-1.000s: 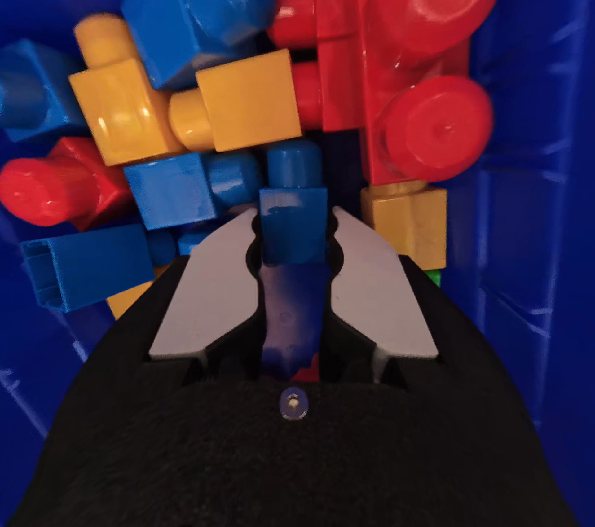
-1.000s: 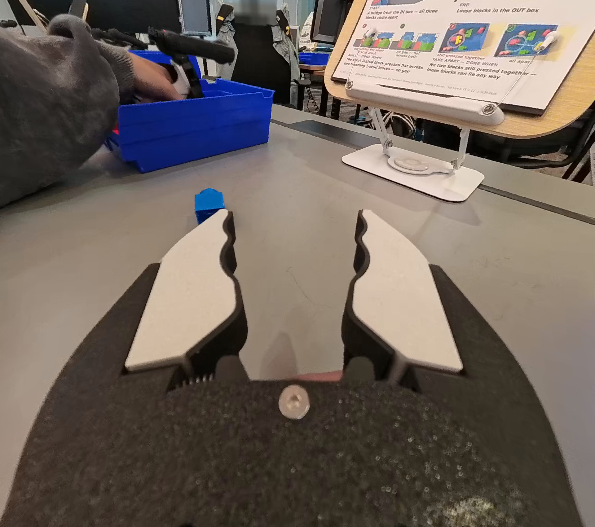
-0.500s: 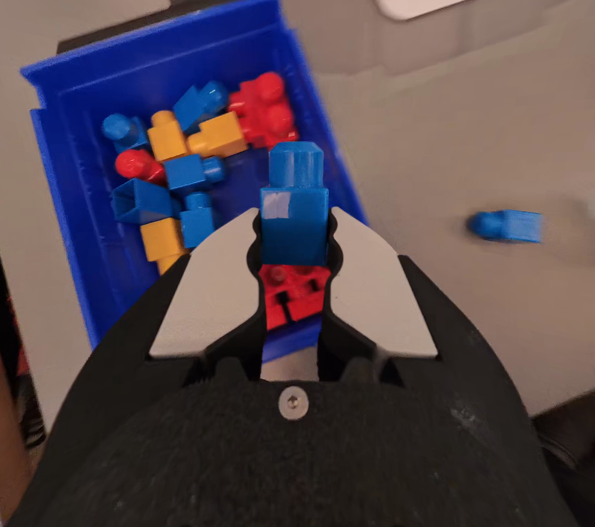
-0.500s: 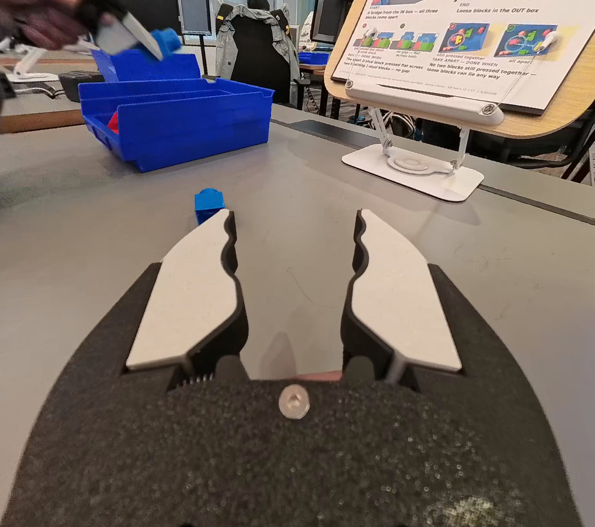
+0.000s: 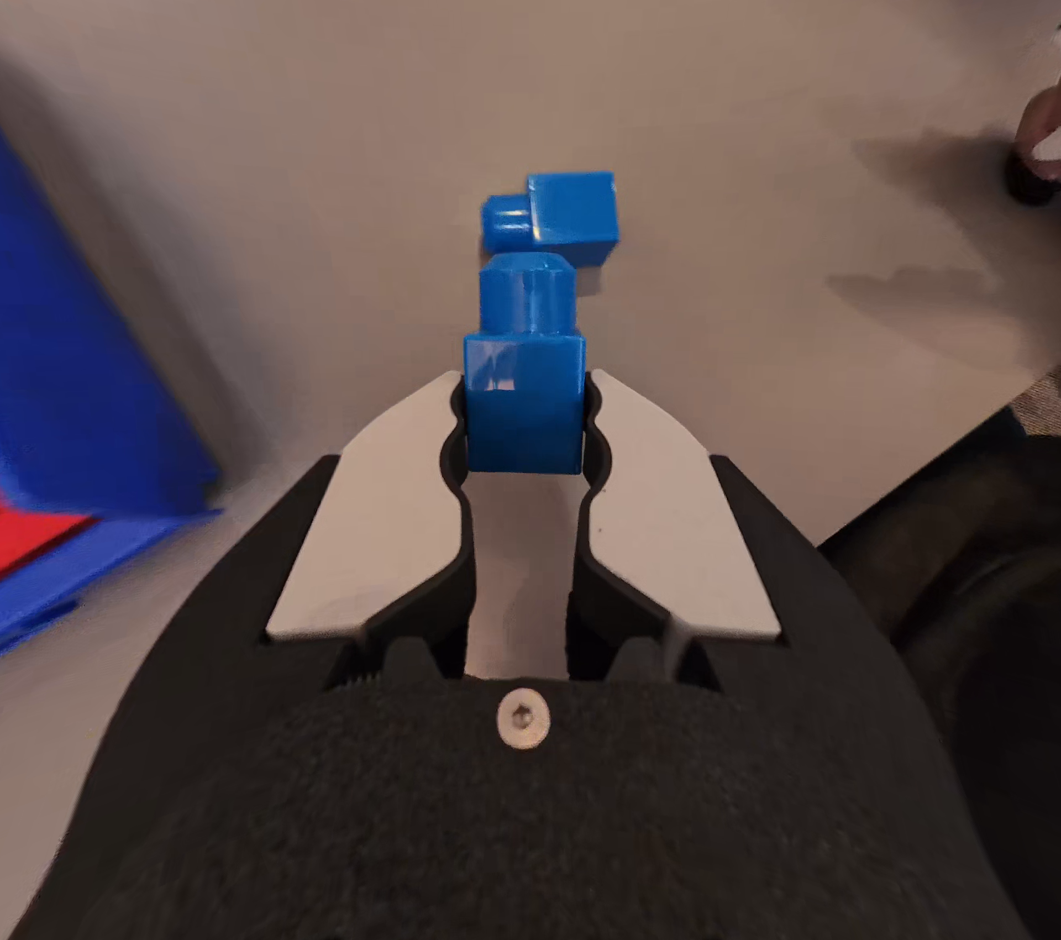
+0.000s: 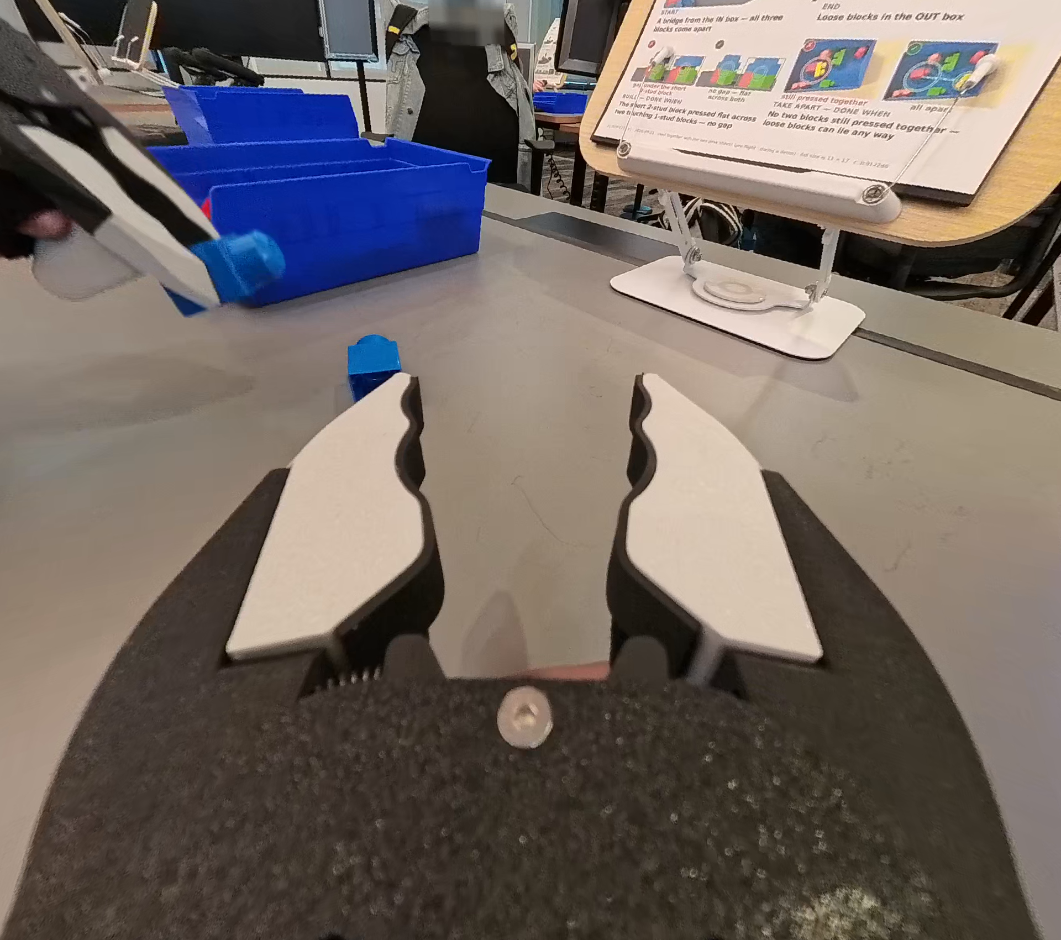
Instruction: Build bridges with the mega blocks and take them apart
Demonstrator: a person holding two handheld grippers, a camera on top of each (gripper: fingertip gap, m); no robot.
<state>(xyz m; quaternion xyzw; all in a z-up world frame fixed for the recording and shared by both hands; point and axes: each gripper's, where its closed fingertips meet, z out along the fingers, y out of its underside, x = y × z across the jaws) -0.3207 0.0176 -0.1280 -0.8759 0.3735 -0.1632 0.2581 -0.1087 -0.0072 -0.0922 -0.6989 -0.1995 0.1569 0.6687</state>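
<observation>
My left gripper (image 5: 523, 398) is shut on a blue one-stud block (image 5: 523, 395), its stud pointing forward, held above the grey table. Just beyond it a second blue one-stud block (image 5: 560, 218) rests on the table; in the right wrist view this block (image 6: 372, 362) stands stud up near my right gripper's left fingertip. My right gripper (image 6: 523, 390) is open and empty, low over the table. The right wrist view also shows the left gripper (image 6: 132, 218) at far left with its blue block (image 6: 241, 261), in front of the blue bin (image 6: 344, 206).
The blue bin (image 5: 69, 395) lies at the left edge of the left wrist view, something red inside it. More blue bins (image 6: 264, 114) stand behind it. A tilted board with an instruction sheet (image 6: 832, 28) stands on a white base (image 6: 740, 304) at back right. A dark object (image 5: 976, 596) is at right.
My left gripper has lifted the blue block out of the bin and carried it right and down, toward the blue block on the table. My right gripper has not moved.
</observation>
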